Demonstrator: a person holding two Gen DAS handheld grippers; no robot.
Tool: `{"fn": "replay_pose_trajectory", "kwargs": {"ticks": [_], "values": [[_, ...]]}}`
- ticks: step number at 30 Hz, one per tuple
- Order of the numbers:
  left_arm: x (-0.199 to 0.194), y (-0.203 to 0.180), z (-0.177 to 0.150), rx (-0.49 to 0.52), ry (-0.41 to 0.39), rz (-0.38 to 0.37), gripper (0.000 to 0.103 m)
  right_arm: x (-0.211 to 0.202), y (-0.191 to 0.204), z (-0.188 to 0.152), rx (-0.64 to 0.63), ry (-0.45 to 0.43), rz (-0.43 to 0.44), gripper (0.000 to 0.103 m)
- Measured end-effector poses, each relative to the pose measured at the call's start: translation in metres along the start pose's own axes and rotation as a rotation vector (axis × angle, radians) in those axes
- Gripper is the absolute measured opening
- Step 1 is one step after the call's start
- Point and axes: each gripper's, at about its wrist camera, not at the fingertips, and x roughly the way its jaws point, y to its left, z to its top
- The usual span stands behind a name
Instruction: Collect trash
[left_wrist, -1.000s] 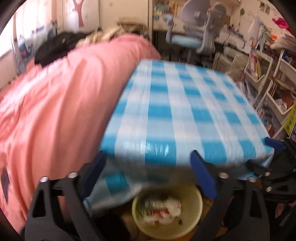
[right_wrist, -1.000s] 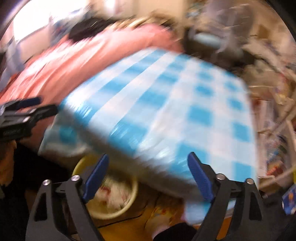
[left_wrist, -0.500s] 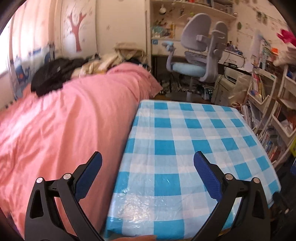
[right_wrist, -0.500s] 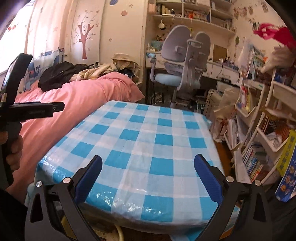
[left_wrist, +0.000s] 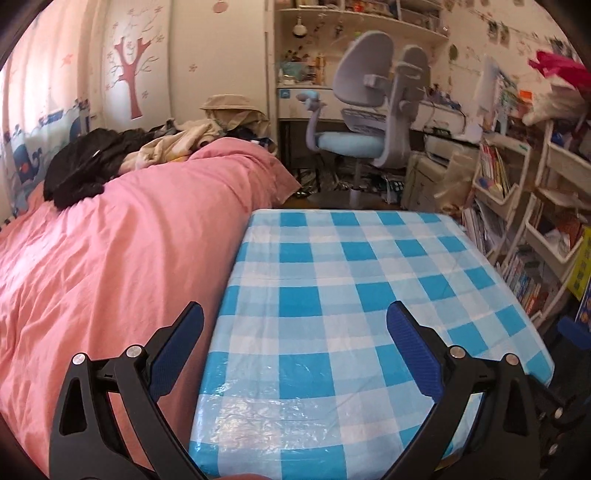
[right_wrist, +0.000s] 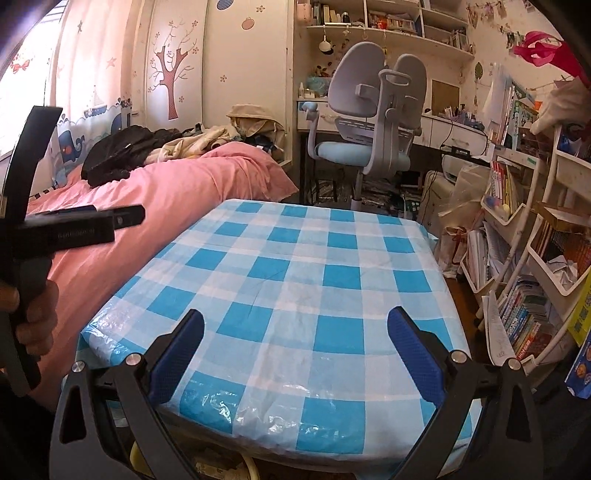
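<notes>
Both grippers raised, left gripper (left_wrist: 295, 347) open, bin (right_wrist: 251, 467) now mostly hidden

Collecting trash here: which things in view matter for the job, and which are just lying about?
Job:
- left gripper, open
- right gripper, open
- yellow bin rim under the checked table

Lying about:
- pink duvet
- black clothes
- desk chair
- book racks

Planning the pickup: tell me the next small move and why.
Probably tilt both grippers down toward the table's near edge. The left gripper and right gripper are open and hold nothing, the checked tablecloth shows no trash, and only a yellow rim peeks out below the table edge.
</notes>
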Motion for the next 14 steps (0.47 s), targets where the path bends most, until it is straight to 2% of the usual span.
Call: {"fn": "replay_pose_trajectory", "kwargs": {"ticks": [2, 6, 9, 11, 12, 14], "values": [[0.007, -0.007, 0.001, 0.014, 0.007, 0.005, 0.096, 0.002, -0.004, 0.009, 0.002, 0.001, 0.011, 0.095], [0.025, -0.012, 0.007, 0.001, 0.060, 0.007, 0.096, 0.013, 0.000, 0.038, -0.121, -0.015, -0.003, 0.095], [0.032, -0.012, 0.011, 0.006, 0.091, 0.012, 0.096, 0.026, 0.001, 0.044, -0.186, -0.024, -0.029, 0.095], [0.032, -0.009, 0.012, -0.004, 0.082, 0.029, 0.096, 0.037, -0.003, 0.042, -0.142, 0.017, -0.022, 0.095], [0.032, -0.007, 0.012, -0.013, 0.082, 0.033, 0.096, 0.042, -0.005, 0.042, -0.103, 0.046, 0.010, 0.095], [0.033, -0.002, 0.013, -0.034, 0.090, 0.032, 0.096, 0.043, -0.005, 0.043, -0.078, 0.048, 0.039, 0.095]]}}
